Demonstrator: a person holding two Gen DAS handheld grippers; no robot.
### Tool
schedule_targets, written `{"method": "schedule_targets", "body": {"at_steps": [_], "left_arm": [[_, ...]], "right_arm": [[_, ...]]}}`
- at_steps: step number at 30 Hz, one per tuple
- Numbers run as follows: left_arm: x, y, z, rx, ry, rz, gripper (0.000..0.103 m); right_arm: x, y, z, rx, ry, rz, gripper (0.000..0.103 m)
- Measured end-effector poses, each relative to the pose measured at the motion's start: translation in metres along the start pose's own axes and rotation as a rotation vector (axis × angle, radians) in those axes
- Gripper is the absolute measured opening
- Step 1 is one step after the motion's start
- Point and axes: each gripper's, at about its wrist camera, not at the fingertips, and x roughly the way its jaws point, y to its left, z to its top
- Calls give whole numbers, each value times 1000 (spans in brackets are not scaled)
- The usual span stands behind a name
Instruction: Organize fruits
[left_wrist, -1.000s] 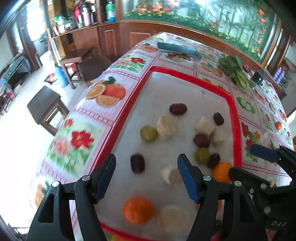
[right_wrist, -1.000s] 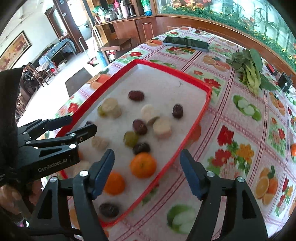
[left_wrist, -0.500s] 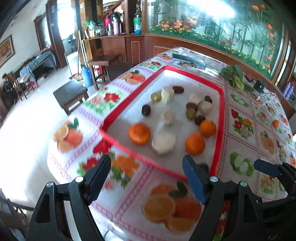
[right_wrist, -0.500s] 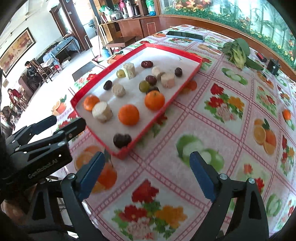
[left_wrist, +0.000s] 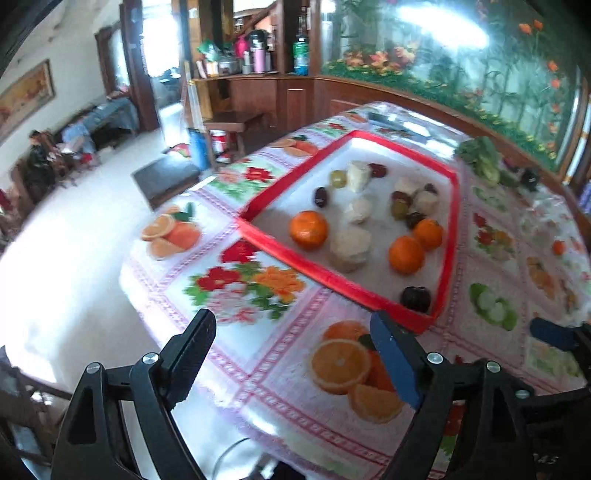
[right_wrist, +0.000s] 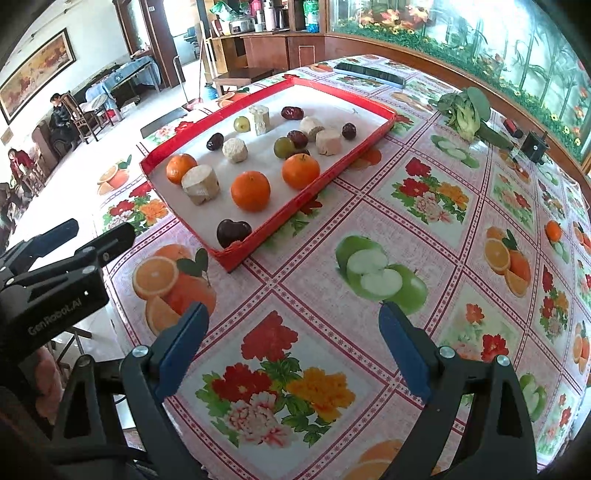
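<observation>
Red-rimmed tray (right_wrist: 364, 142) w/ white liner, on table (right_wrist: 424, 236) under fruit-and-flower print oilcloth.

Contents:
- 3 oranges: (right_wrist: 250, 191), (right_wrist: 300, 171), (right_wrist: 181, 168), all toward tray's near end.
- Dark plum-like fruit (right_wrist: 232, 232) in near corner, against rim.
- Pale cut chunks, 5 approx: largest (right_wrist: 200, 184) just beside left orange; others (right_wrist: 235, 149), (right_wrist: 259, 119), (right_wrist: 328, 141) mid-tray.
- Red-brown dates (right_wrist: 291, 112), (right_wrist: 215, 141), (right_wrist: 349, 130) scattered among chunks.
- Green olive-like fruits (right_wrist: 242, 123), (right_wrist: 283, 147).

Off tray: leafy greens (right_wrist: 465, 110) at far right of table; dark flat remote-like item (right_wrist: 369, 72) at far end; small black box (right_wrist: 533, 146) by greens.

Left gripper (left_wrist: 291, 354): fingers spread wide, nothing between, over table edge short of tray's near corner. Writing on body, seen from right wrist: "GenRobot.AI".

Right gripper (right_wrist: 293, 345): blue-padded fingers spread wide, nothing between, above flower print, well apart from tray.

Left wrist view blurred; fruit detail soft there.
</observation>
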Motion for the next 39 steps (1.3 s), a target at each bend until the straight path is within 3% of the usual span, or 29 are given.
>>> {"method": "schedule_targets", "body": {"at_steps": [1,4,8,19,31,39], "left_arm": [[-1,-1,1,24,3,15,86],[-1,1,1,20,45,-32,86],[1,1,-4,23,78,-19,84],[-7,-1,-14,58,26,-5,85],[-4,0,-12,53,51,-56,86],[-2,4,-10,17,44,-45,86]], "right_arm": [[0,0,0,0,1,0,93],[1,-1,-1,6,6,4,93],[1,-1,-2,10,11,8,93],[4,1,-2,4,20,-1,93],[7,2,-2,7,26,-2,93],[8,2,-1,5,27,-5,93]]}}
